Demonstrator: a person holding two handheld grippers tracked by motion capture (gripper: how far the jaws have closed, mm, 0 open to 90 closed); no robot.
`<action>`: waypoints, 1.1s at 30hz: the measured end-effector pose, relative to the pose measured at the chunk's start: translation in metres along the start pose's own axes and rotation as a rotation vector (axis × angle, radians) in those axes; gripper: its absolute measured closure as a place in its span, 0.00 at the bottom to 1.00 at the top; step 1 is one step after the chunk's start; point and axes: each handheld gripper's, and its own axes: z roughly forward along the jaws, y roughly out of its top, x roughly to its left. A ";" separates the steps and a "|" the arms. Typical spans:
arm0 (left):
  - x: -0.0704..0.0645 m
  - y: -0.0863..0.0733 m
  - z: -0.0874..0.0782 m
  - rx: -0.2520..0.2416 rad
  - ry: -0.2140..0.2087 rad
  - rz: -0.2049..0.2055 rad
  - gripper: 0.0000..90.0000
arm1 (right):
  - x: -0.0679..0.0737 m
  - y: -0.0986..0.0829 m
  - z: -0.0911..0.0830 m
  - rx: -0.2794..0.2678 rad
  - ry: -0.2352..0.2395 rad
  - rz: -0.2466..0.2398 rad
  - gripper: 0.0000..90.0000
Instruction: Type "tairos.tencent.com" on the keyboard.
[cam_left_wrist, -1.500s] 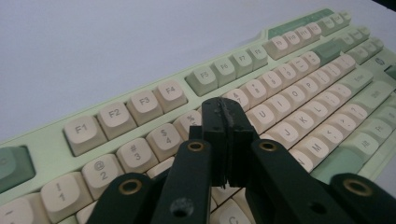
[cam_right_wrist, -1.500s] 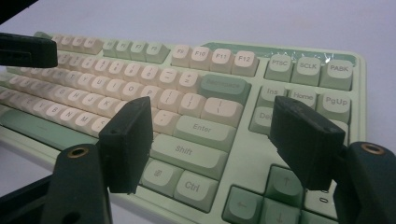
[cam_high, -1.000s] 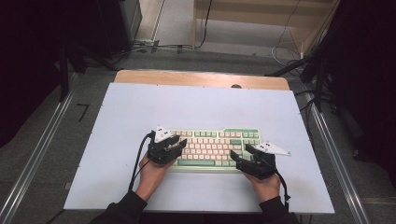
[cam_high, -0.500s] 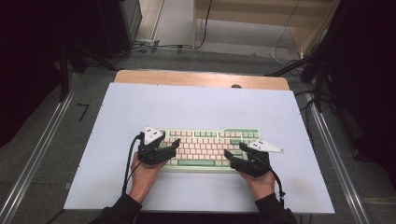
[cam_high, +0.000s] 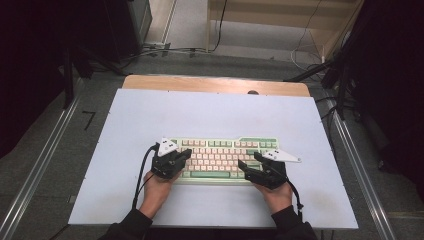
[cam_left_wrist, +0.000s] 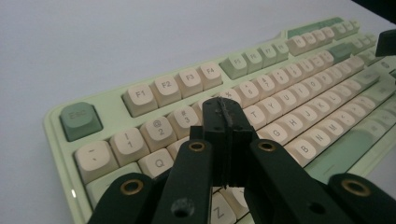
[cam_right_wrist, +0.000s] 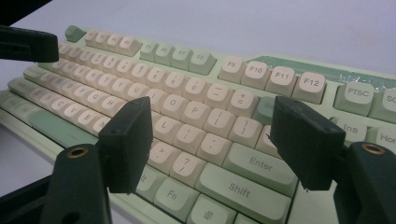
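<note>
on the table (cam_high: 150, 115), toward its near edge: keyboard (cam_high: 225, 150), lying crosswise. over the keyboard's left end: left gripper (cam_high: 186, 154), above the letter keys (cam_left_wrist: 280, 121) below the number row. over its right end: right gripper (cam_high: 248, 164), above the enter key (cam_right_wrist: 261, 163). behind the table: floor with cables (cam_high: 310, 55).

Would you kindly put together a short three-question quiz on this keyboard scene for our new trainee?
1. True or false: the left gripper has its jaws closed together above the keyboard.
2. Multiple choice: in the right gripper view, the right gripper has its jaws (A) shut tight, (B) spread apart over the Enter and Shift side, (C) clamped on a cable.
3. Fill in: the keyboard lies on a pale ____ that covers the table.

Key: 1 true; 2 B; 3 sheet.
</note>
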 end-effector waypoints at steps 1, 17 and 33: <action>0.000 0.000 0.001 0.008 0.002 0.006 1.00 | 0.000 0.000 0.000 0.000 -0.001 0.000 0.31; -0.004 0.003 0.018 0.059 0.036 0.013 1.00 | -0.007 -0.006 -0.011 -0.009 -0.034 0.024 0.31; -0.006 0.003 0.018 0.060 0.042 0.013 1.00 | -0.008 -0.008 -0.013 -0.006 -0.041 0.022 0.31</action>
